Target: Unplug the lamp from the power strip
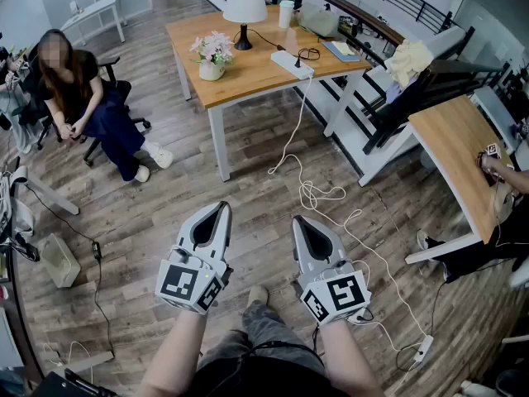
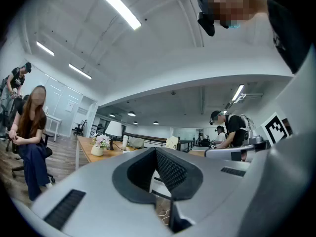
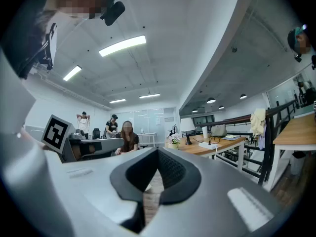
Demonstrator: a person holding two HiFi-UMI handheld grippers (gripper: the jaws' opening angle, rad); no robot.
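The white-shaded lamp [image 1: 245, 7] stands at the back of a wooden table [image 1: 240, 77] far ahead of me. Its black cord runs to a white power strip [image 1: 292, 63] lying near the table's right edge. The strip's white cable [image 1: 291, 139] drops to the floor. Both grippers hang low over the wood floor, well short of the table. My left gripper [image 1: 223, 208] is shut and empty, and so is my right gripper [image 1: 297, 220]. The left gripper view has the lamp [image 2: 114, 130] small beyond the shut jaws. In the right gripper view the lamp [image 3: 187, 126] and the strip [image 3: 207, 145] are distant.
A flower pot [image 1: 212, 56], cup [image 1: 286, 12] and notebook [image 1: 340, 50] share the table. A person sits on a chair at left [image 1: 83, 98]. Loose white cable [image 1: 331, 213] loops across the floor toward a second power strip [image 1: 423, 347]. Another desk [image 1: 455, 147] stands at right.
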